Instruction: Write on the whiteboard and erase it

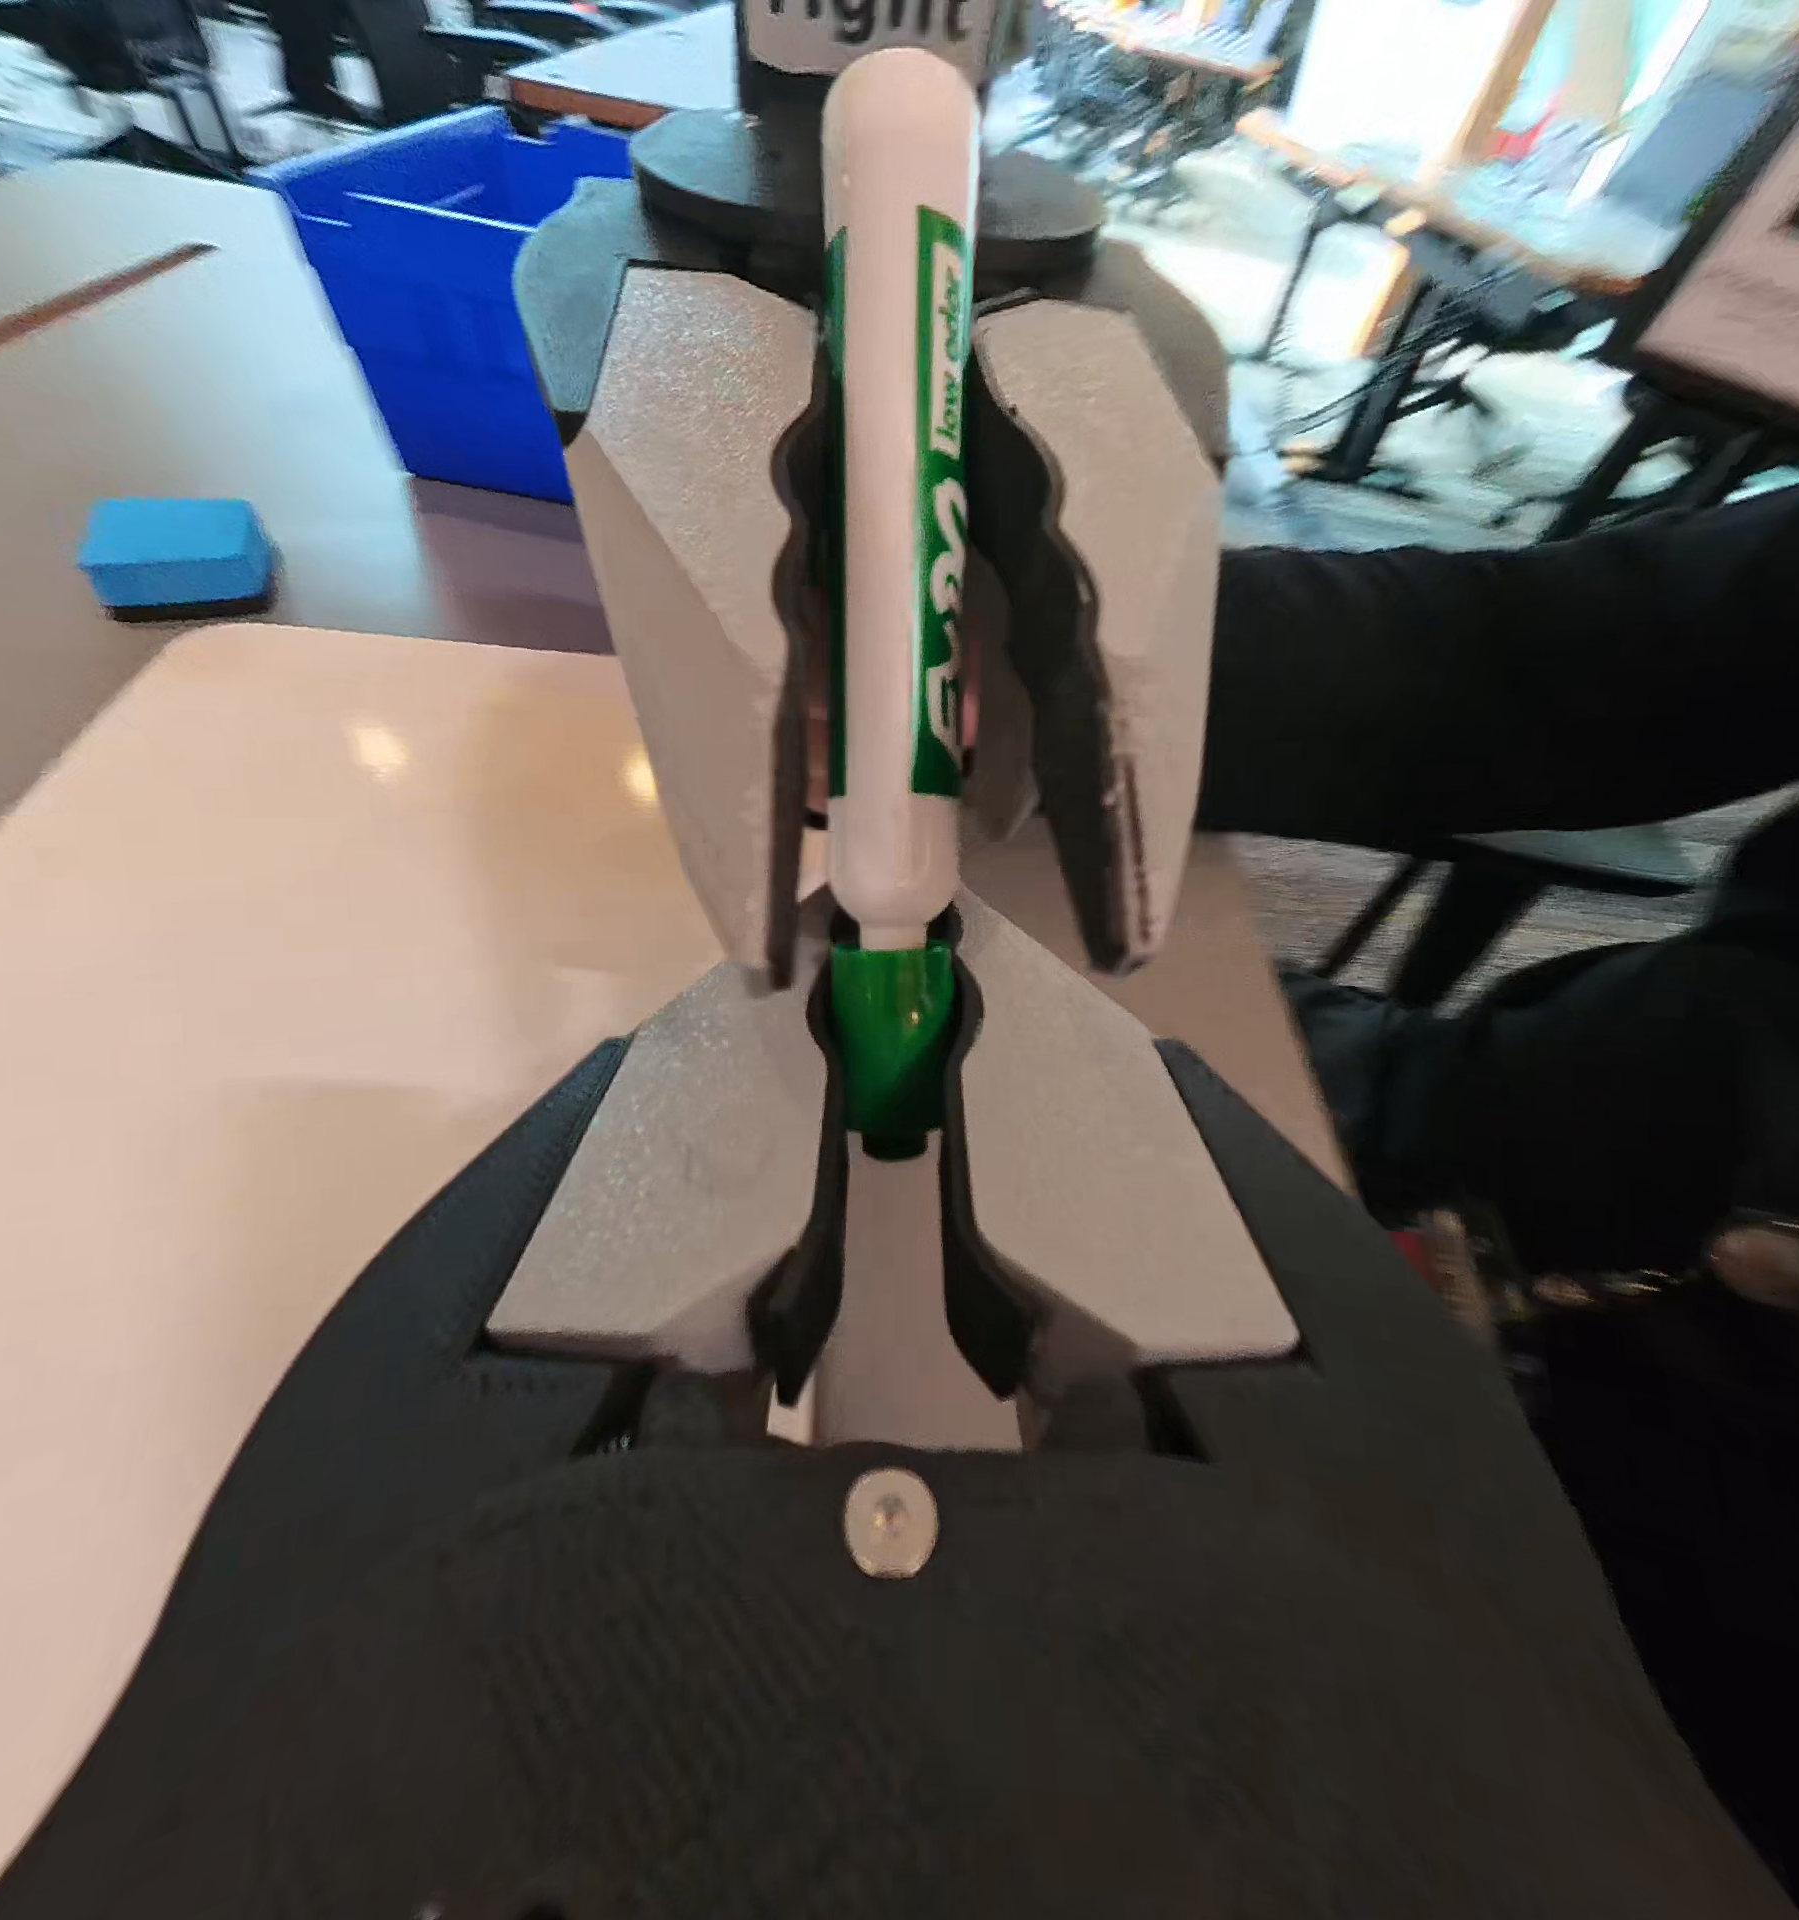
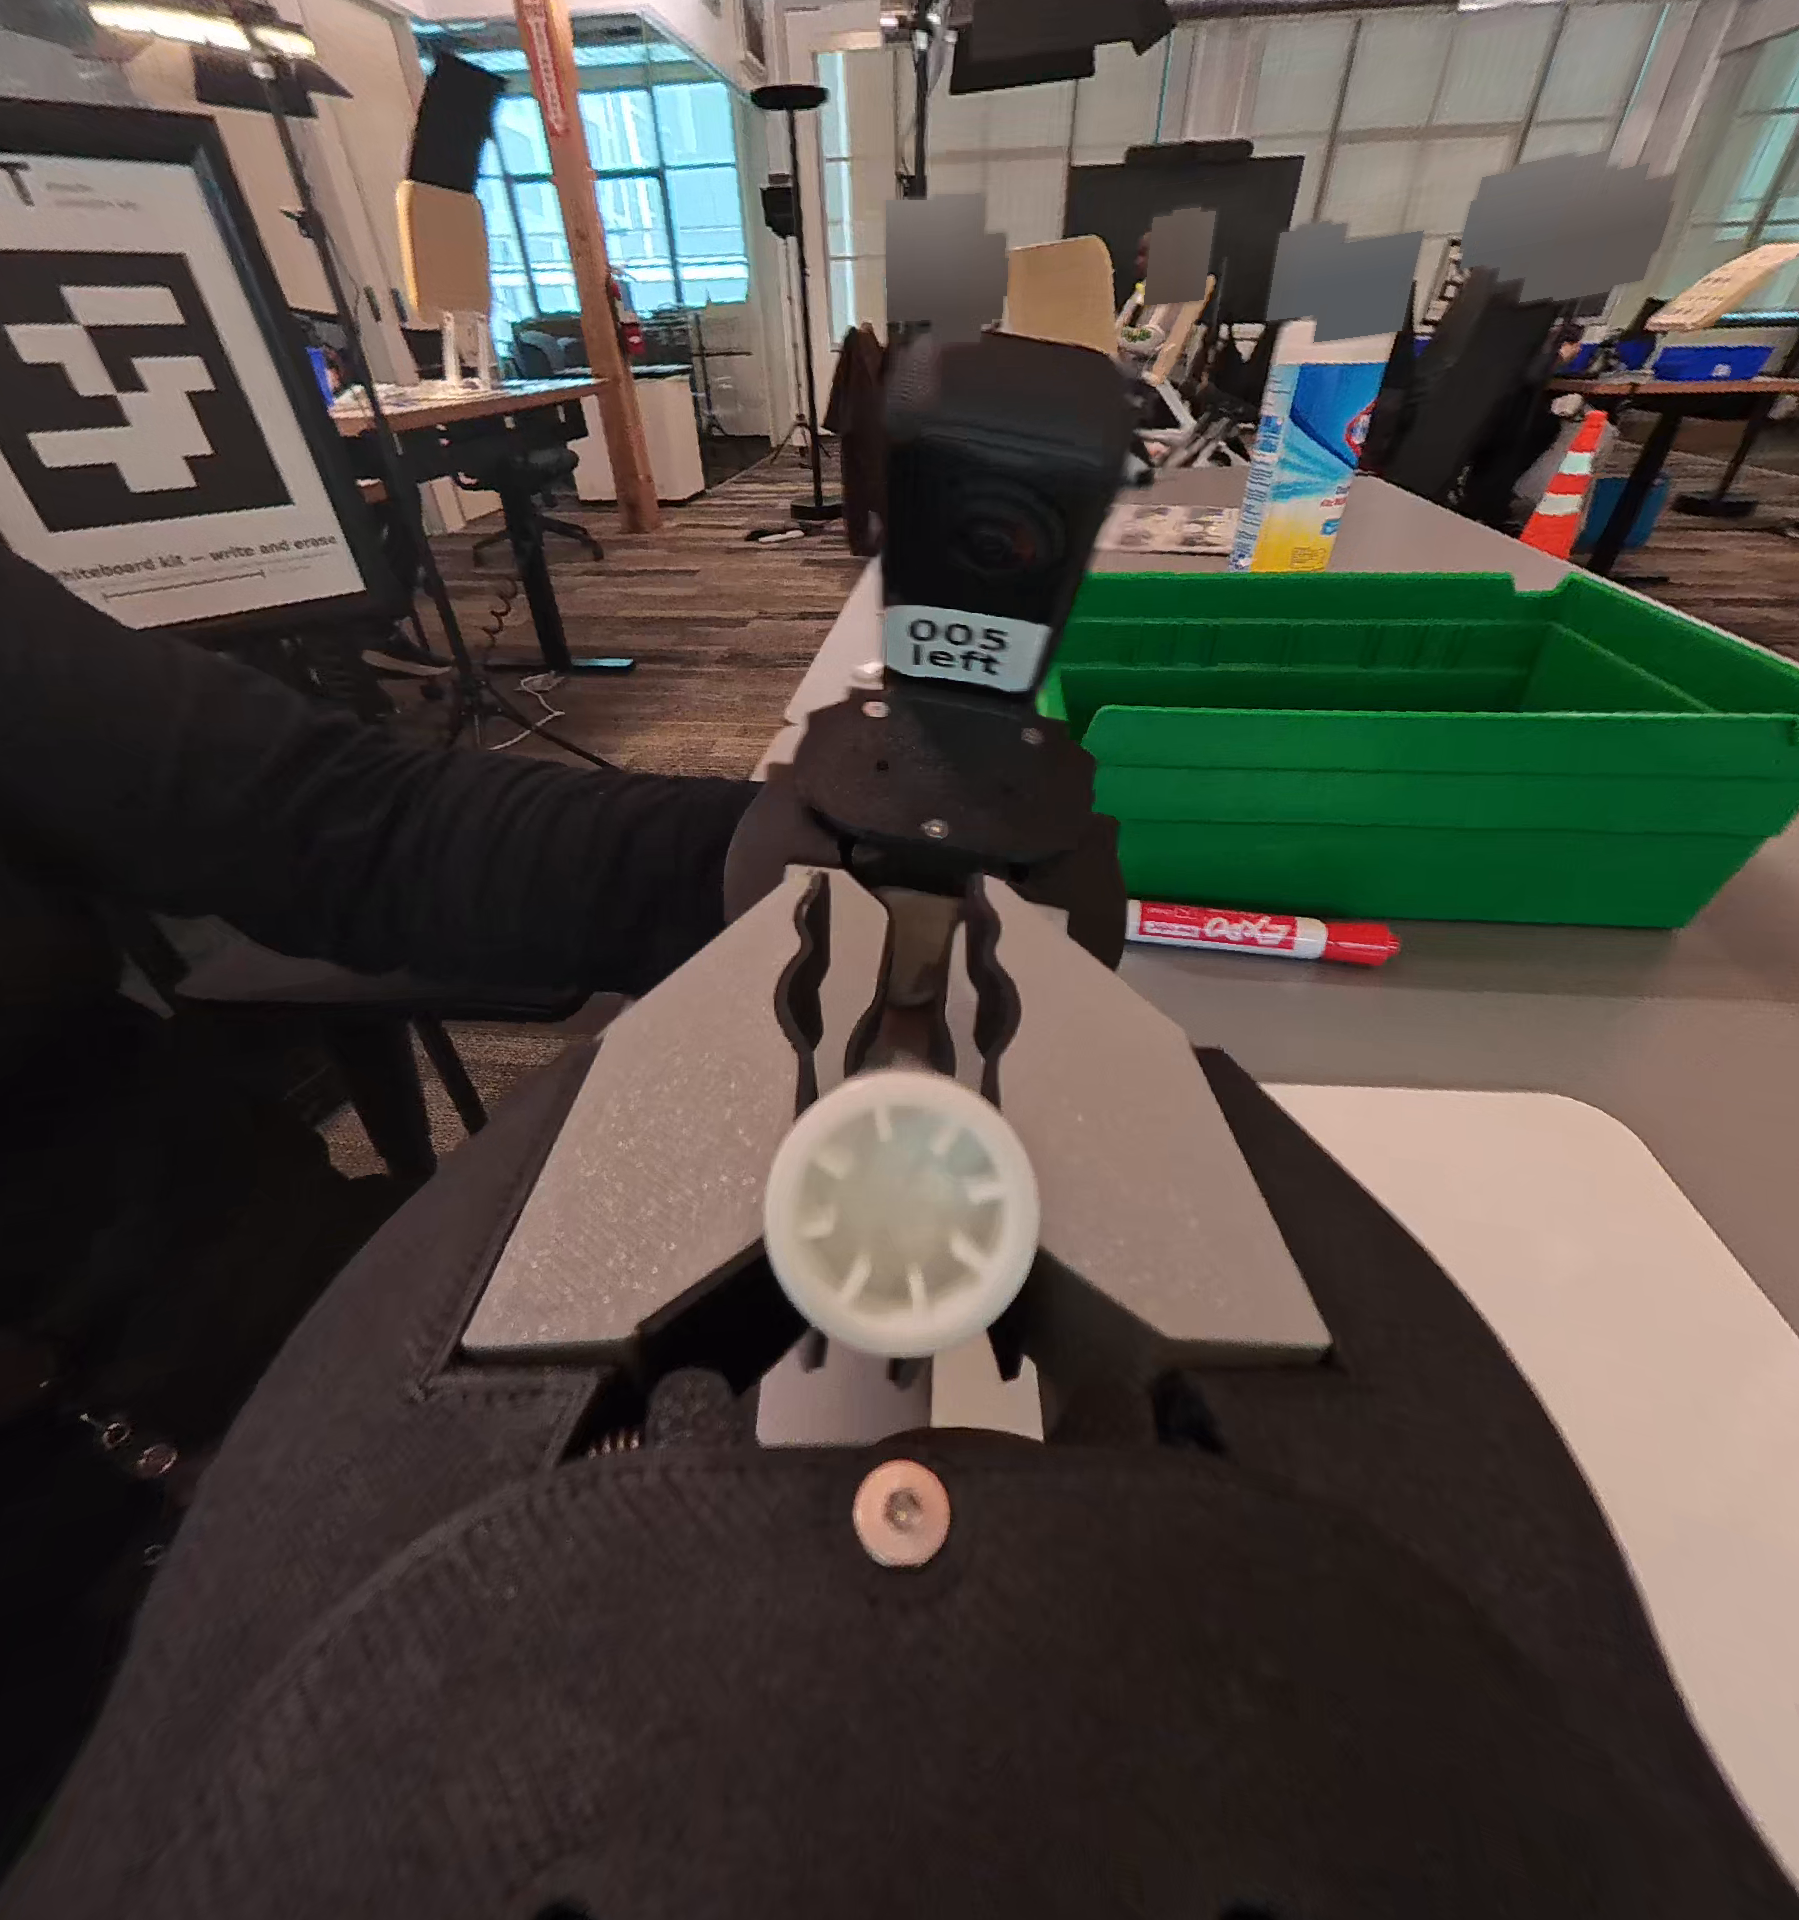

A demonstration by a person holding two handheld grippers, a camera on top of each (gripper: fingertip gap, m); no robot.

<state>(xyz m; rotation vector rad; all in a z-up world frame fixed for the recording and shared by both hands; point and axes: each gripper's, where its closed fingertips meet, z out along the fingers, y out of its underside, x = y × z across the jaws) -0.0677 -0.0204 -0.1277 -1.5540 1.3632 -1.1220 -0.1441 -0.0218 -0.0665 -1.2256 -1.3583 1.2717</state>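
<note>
Two tools: left tool [image 1: 890, 1049] clamps cap [image 1: 887, 1049] | right tool [image 2: 900, 1049] clamps marker [image 1: 900, 499]

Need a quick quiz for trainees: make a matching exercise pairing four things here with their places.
Things:
1 cap
2 barrel
3 eraser
4 red marker

Places:
A by the green bin
B in the left claw
C on the table near the blue bin
D in the right claw

Pairs: 1-B; 2-D; 3-C; 4-A
</note>
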